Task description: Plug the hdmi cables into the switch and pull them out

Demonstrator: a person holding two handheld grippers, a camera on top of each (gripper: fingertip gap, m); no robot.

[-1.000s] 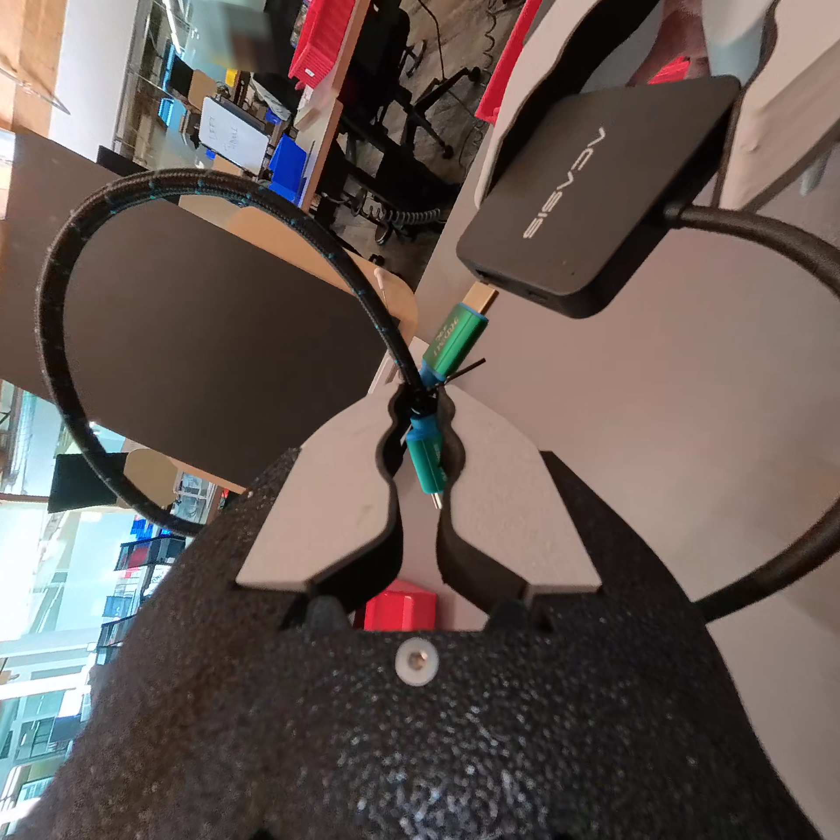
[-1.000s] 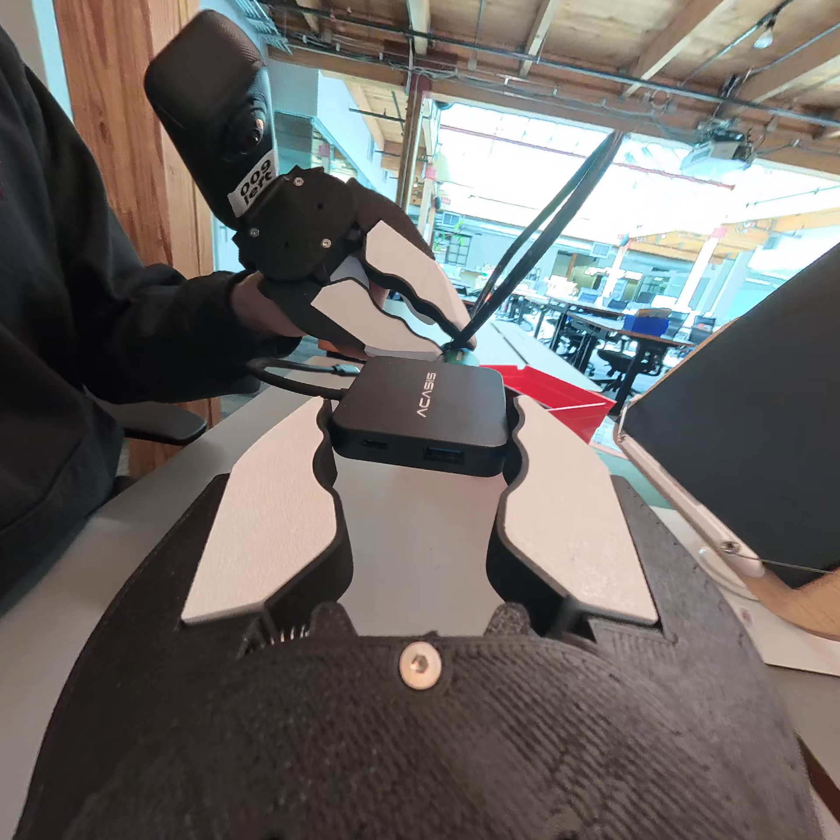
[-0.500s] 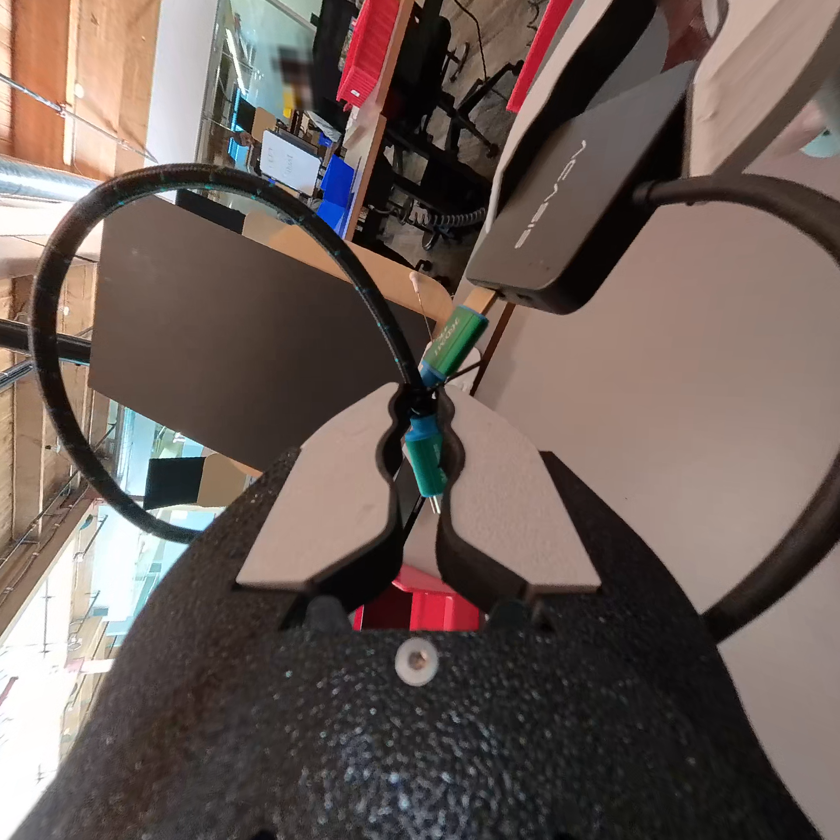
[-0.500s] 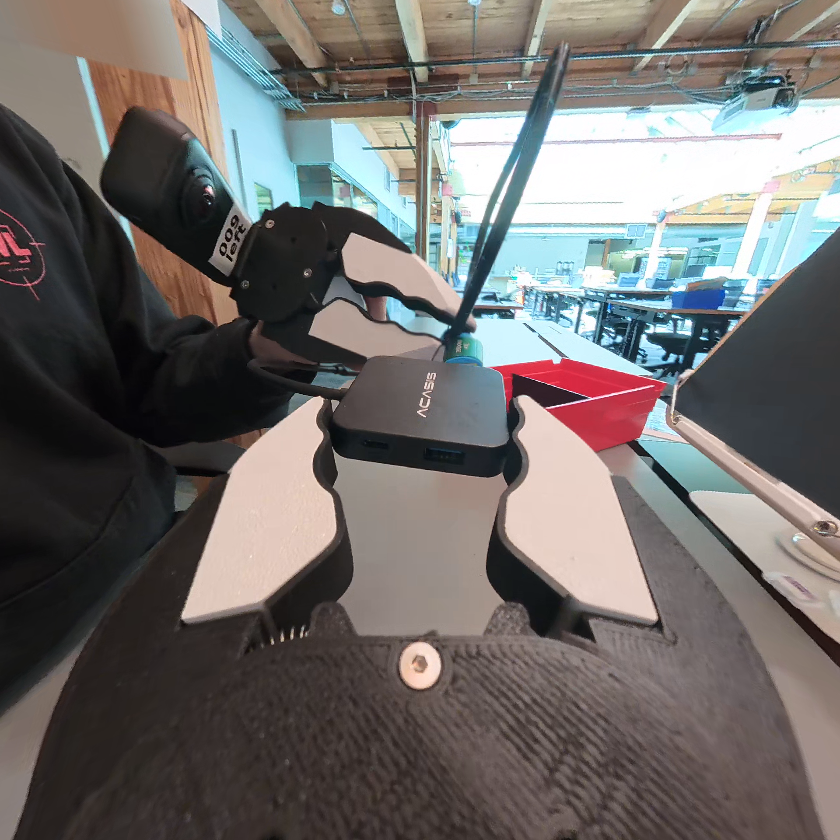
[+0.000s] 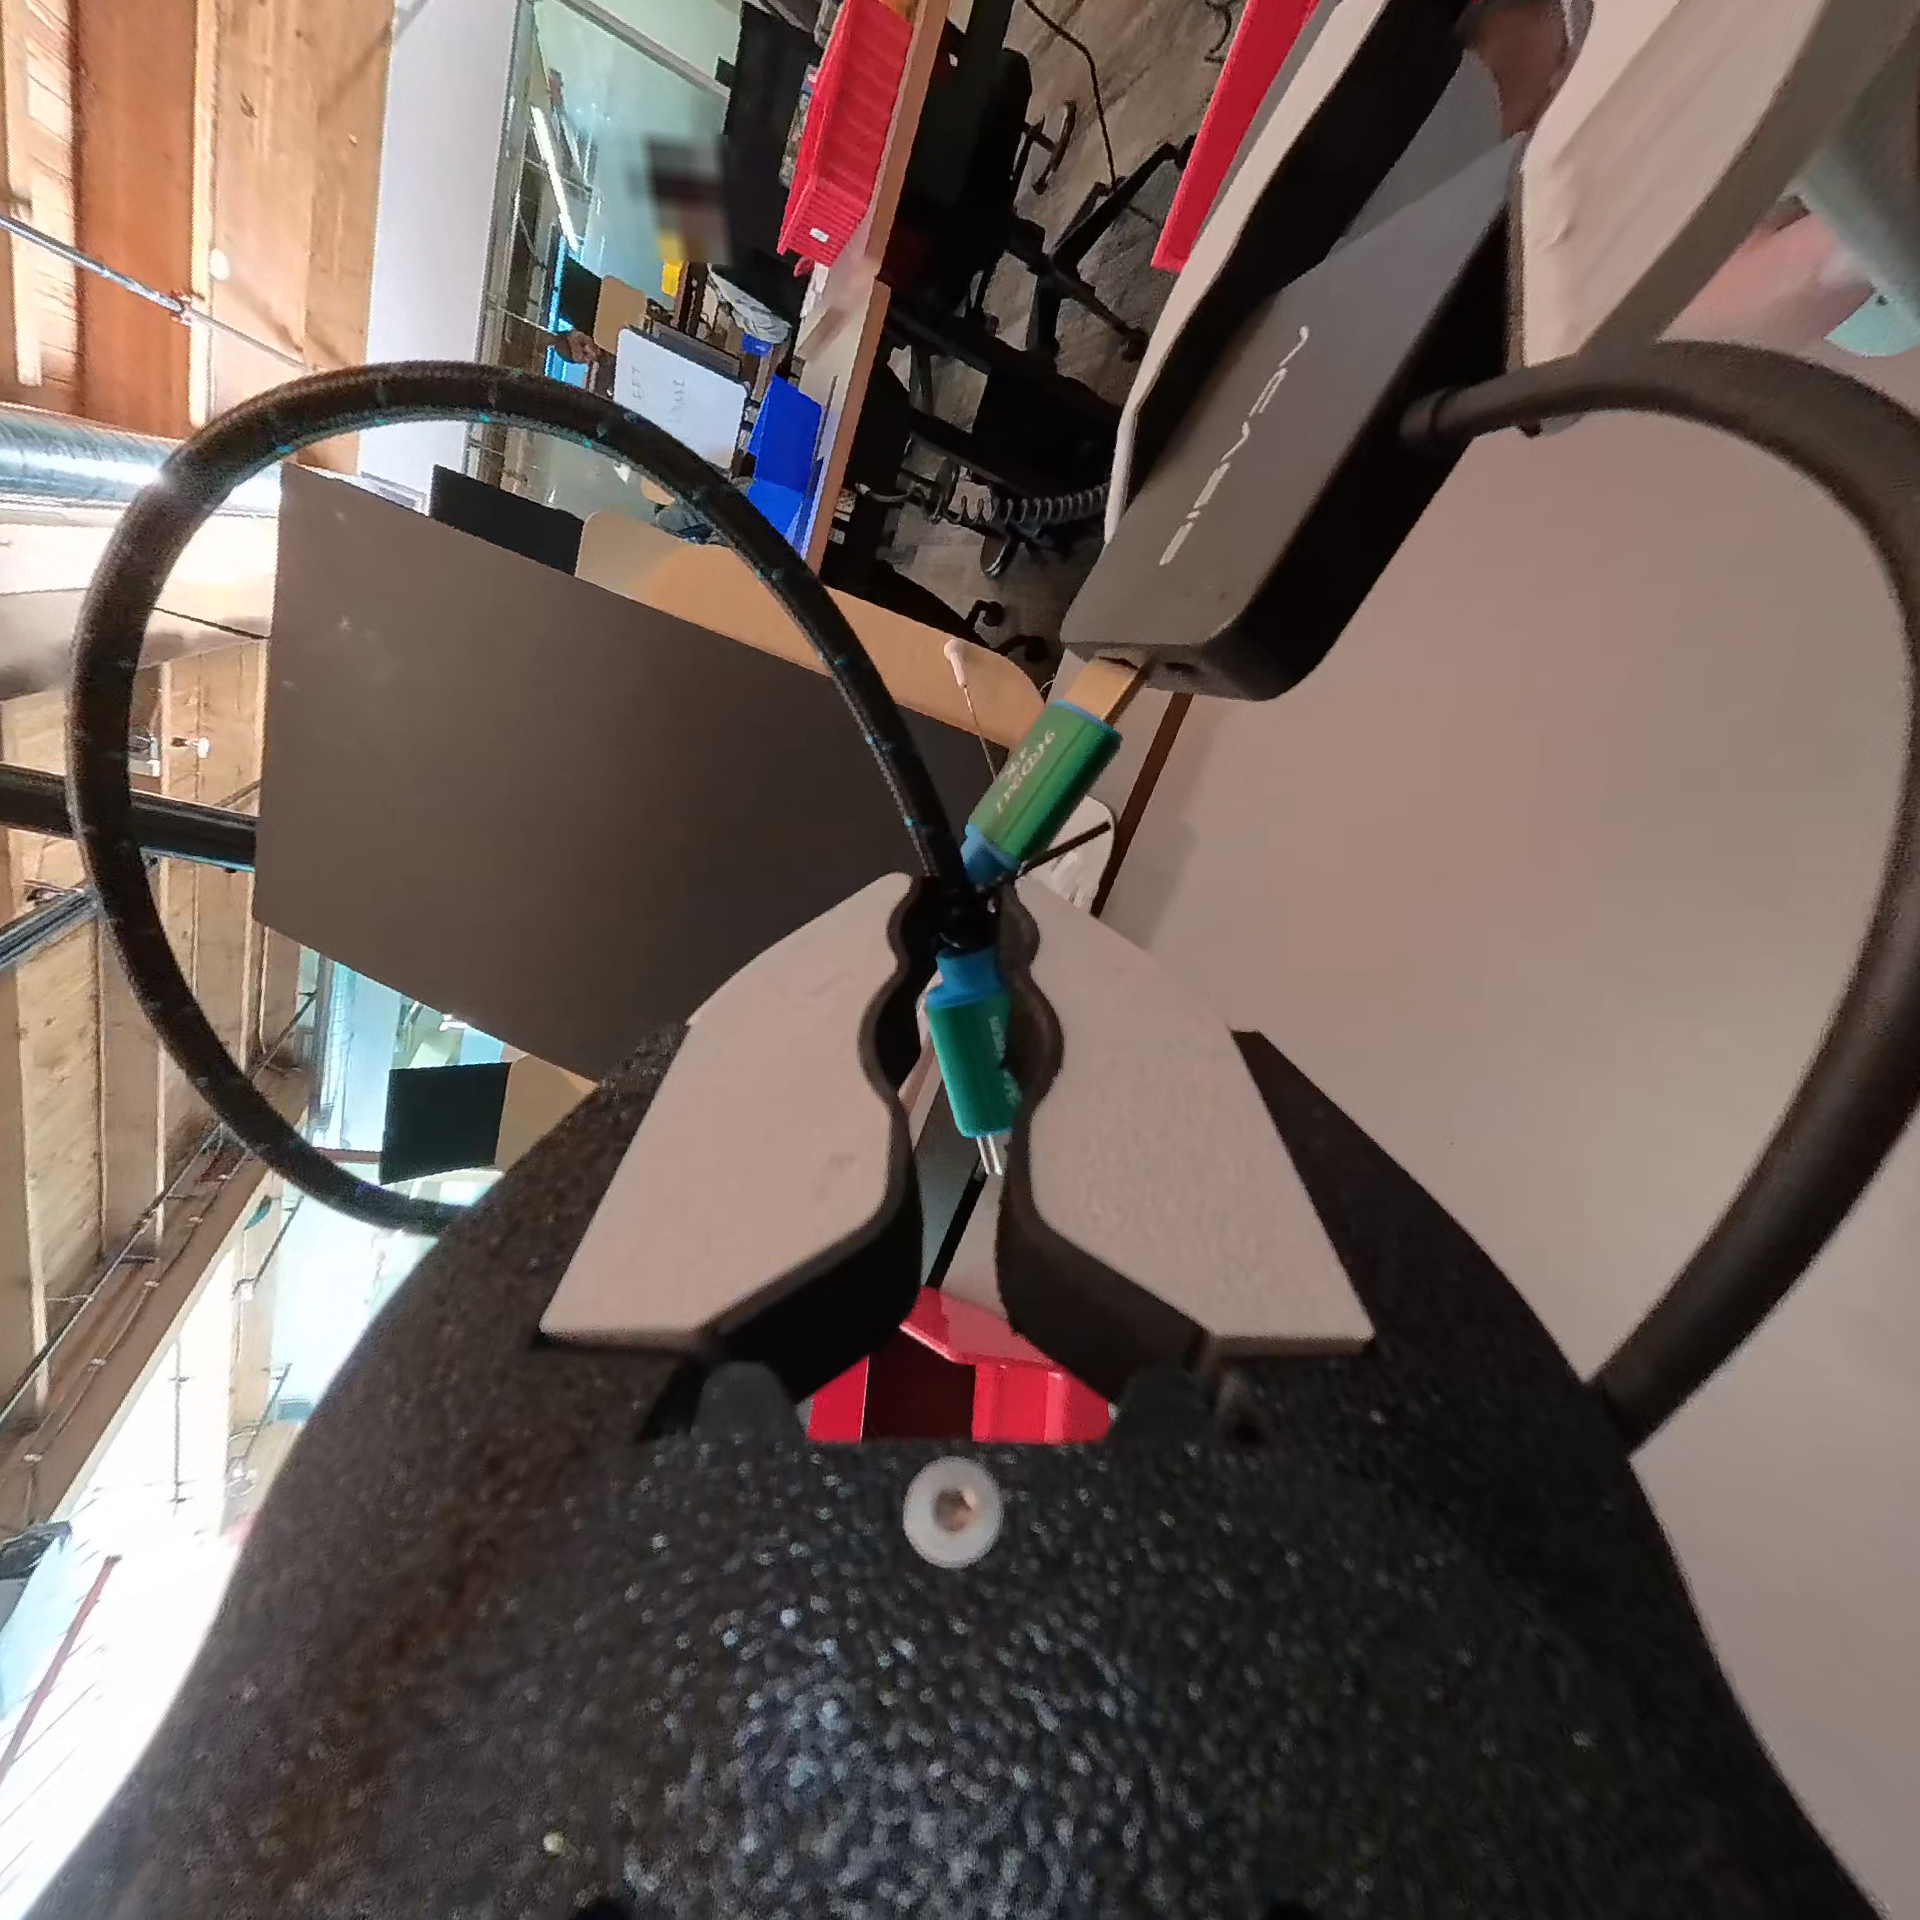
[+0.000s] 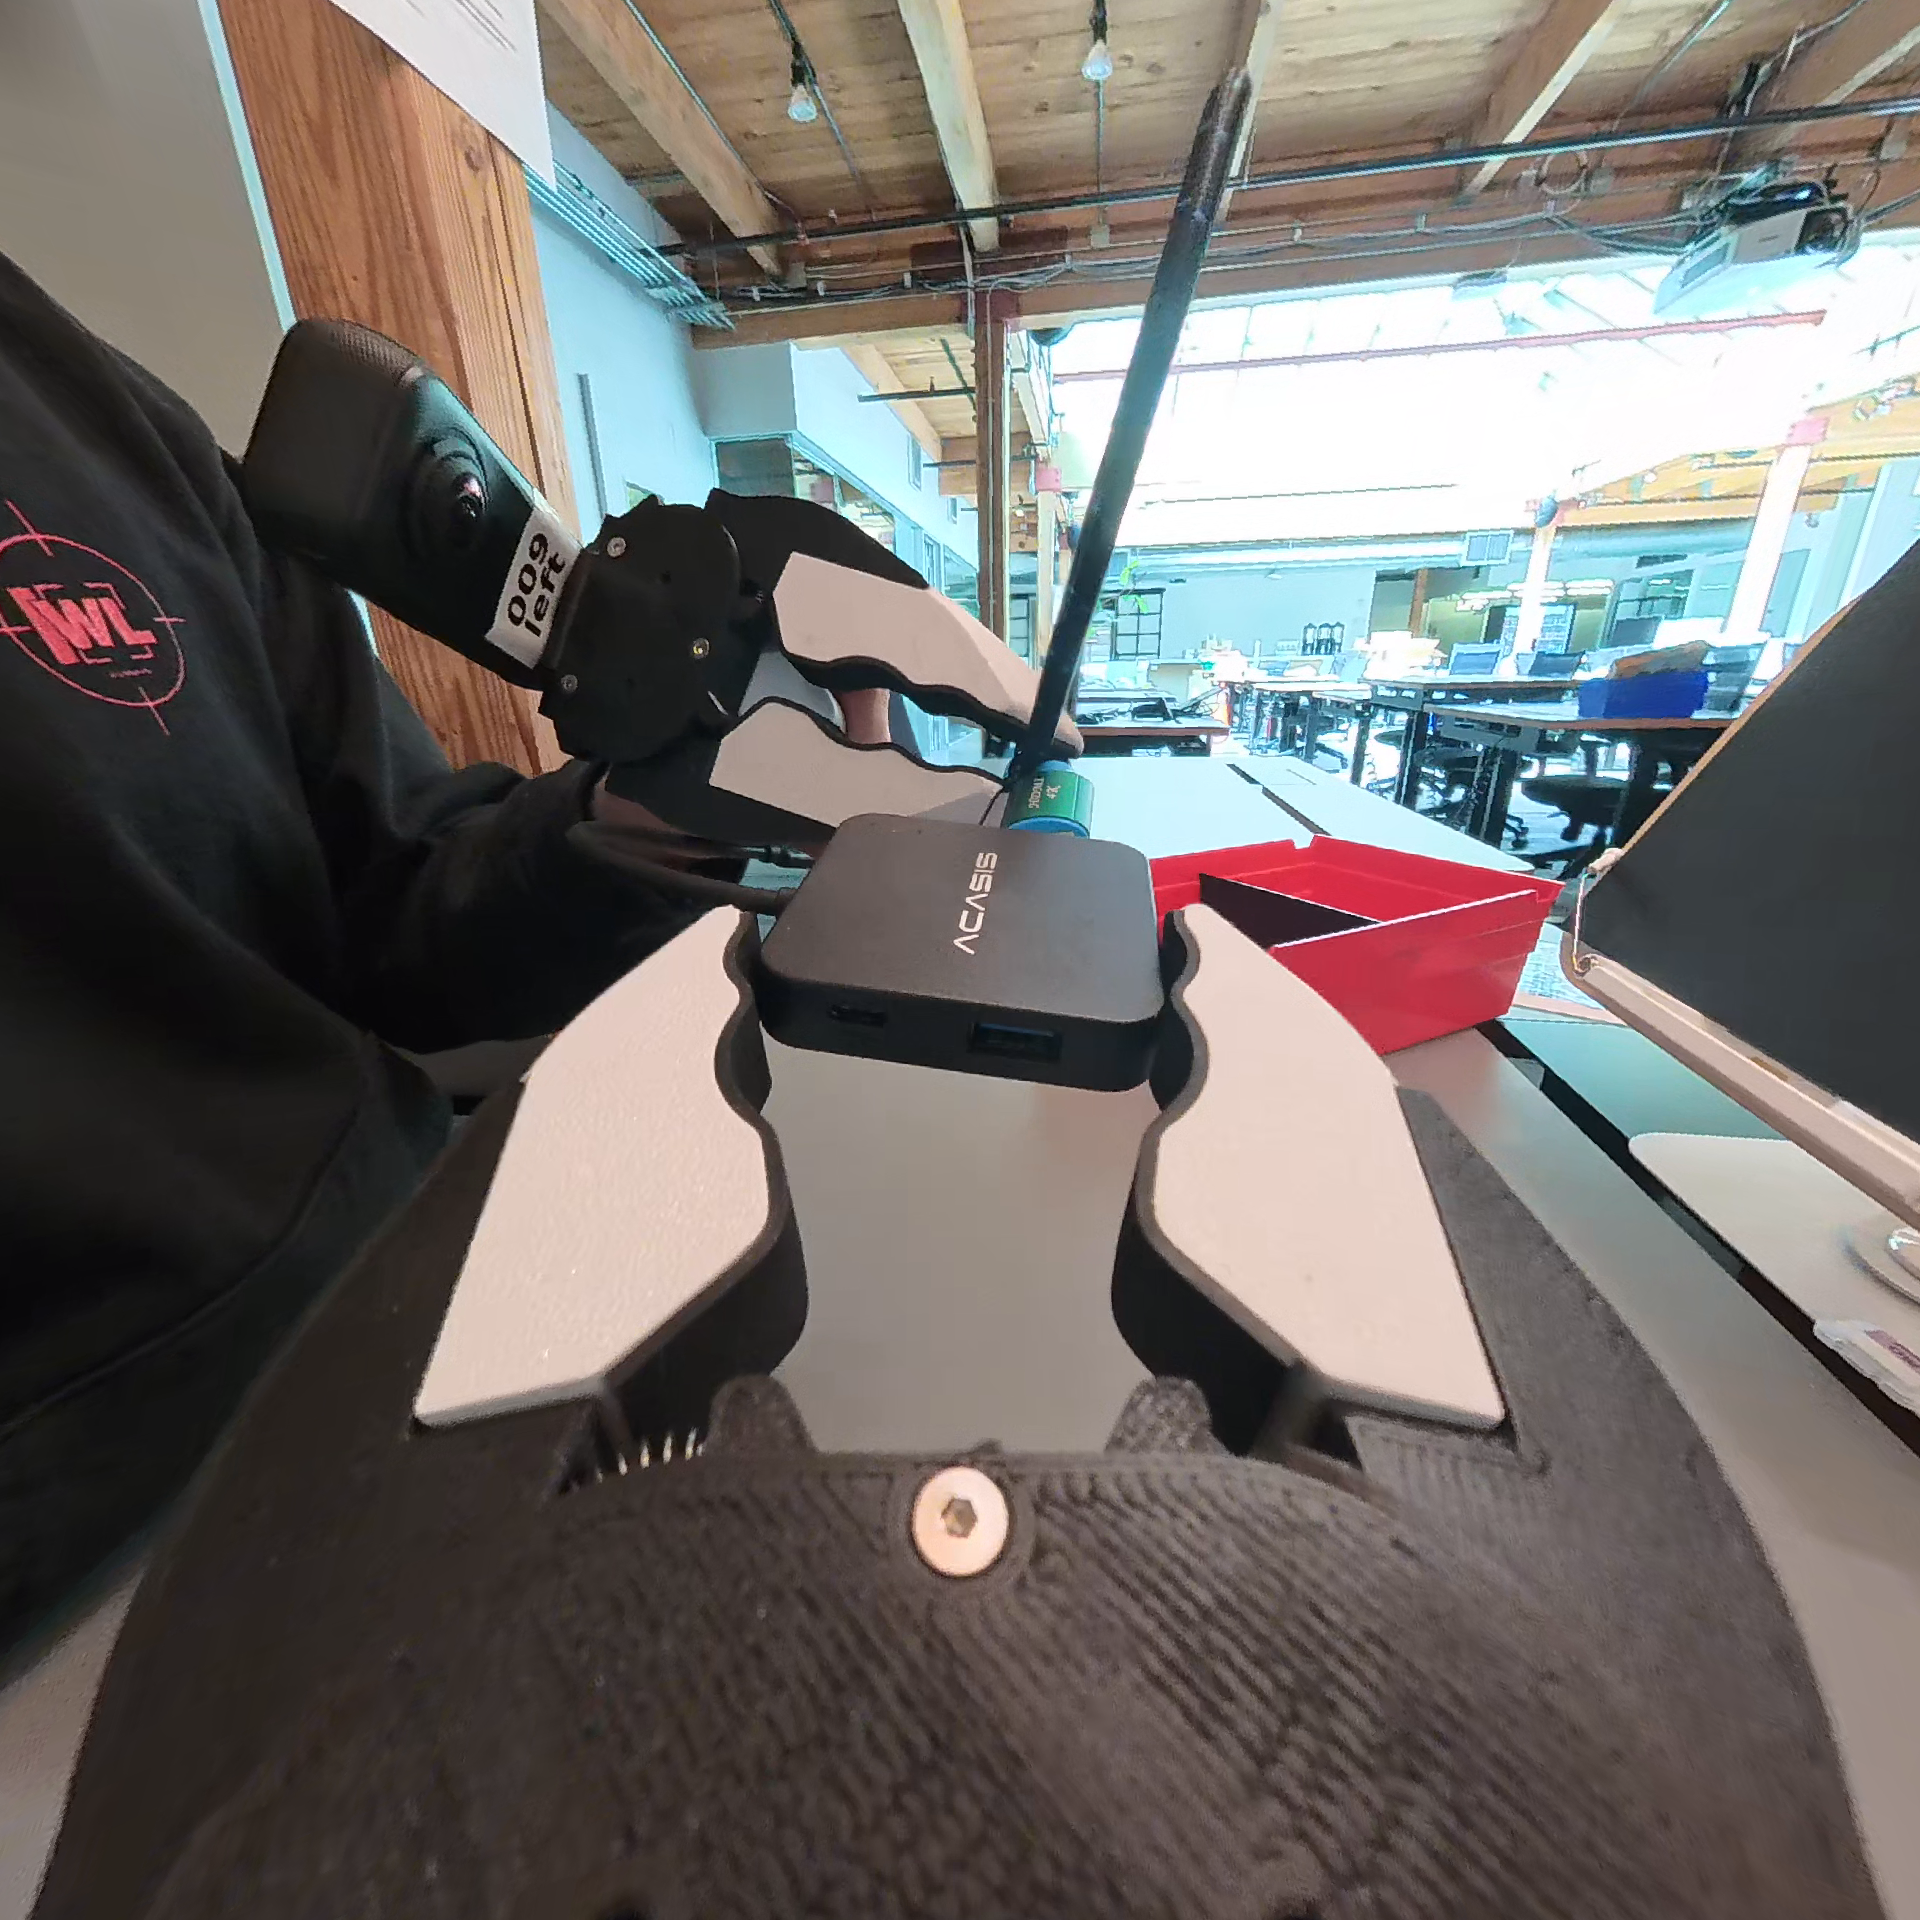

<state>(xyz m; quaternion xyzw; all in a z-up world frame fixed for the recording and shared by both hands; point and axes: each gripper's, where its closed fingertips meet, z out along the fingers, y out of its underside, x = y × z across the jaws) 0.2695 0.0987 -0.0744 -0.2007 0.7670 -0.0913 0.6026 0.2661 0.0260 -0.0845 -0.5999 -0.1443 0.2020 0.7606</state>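
The switch (image 6: pixel 961 940) is a small flat black box, held just above the grey desk (image 6: pixel 966 1195) between the fingers of the right gripper (image 6: pixel 961 997), which clench its two side edges. It looks light and rigid, with smooth, probably slippery faces, so the side grip suits it: the port faces stay free.

The left gripper (image 5: pixel 961 920) is clenched on the braided black HDMI cable (image 5: pixel 145 644) right behind its green plug (image 5: pixel 1039 784) (the second green plug (image 5: pixel 971 1049) of the same cable hangs loose between the fingers, pointing back towards the camera). The gold tip of the far plug sits at, or just inside, a port on the switch's far edge; how deep cannot be told. In the right wrist view the green plug stands just beyond the far edge of the box, the cable rising steeply from it.

The cable is springy and holds a wide loop, so it will push back and twist the plug. A hold on the hard metal shell would steer better than the collar. A red tray (image 6: pixel 1382 935) lies beyond, on the right.
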